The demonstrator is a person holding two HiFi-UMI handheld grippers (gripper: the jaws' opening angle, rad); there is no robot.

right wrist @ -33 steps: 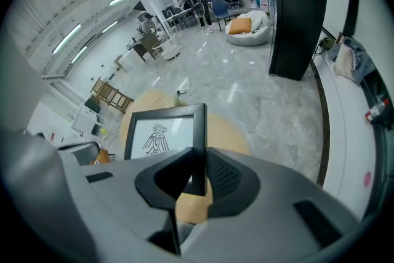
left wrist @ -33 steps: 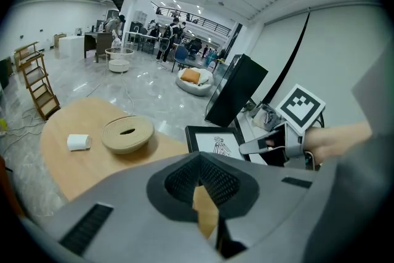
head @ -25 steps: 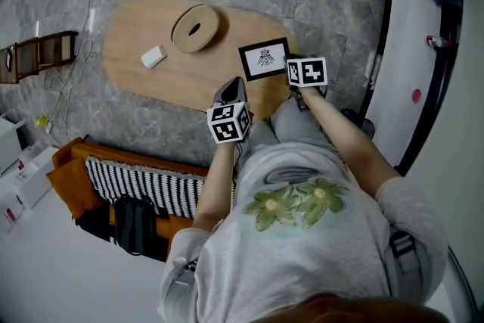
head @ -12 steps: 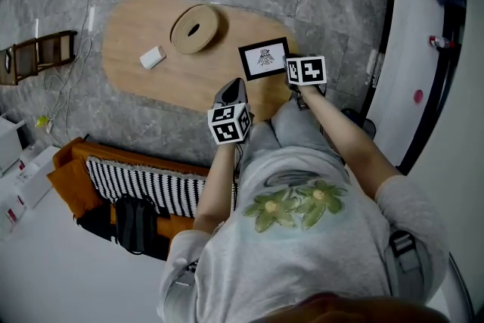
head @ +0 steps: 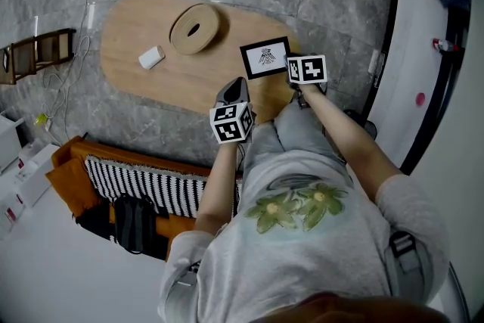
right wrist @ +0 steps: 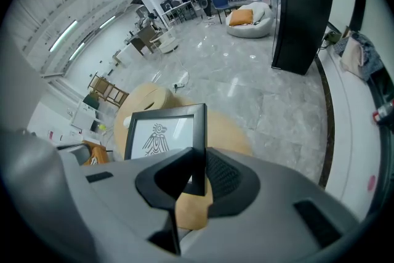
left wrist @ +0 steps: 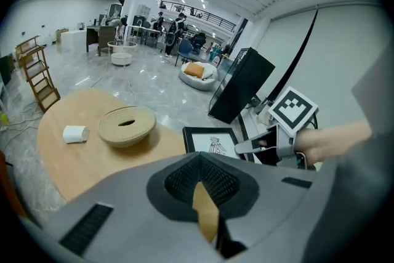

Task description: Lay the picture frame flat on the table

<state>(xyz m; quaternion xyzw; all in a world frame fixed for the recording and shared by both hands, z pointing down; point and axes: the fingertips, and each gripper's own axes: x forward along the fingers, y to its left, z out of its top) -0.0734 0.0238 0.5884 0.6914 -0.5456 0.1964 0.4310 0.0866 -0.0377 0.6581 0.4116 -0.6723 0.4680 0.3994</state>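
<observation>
The right gripper (right wrist: 196, 177) jaws pinch the picture frame (right wrist: 161, 132) edge above the counter (head: 151, 26), seemingly not yet flat; the left gripper (left wrist: 200, 160) jaws sit pressed together, empty

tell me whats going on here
A person stands at a wooden table with a handheld gripper in each hand. The right gripper has its fingers closed on the right edge of the picture frame, which leans face up near the table's near edge and does not look fully flat yet. The left gripper hangs beside it, shut and empty.
</observation>
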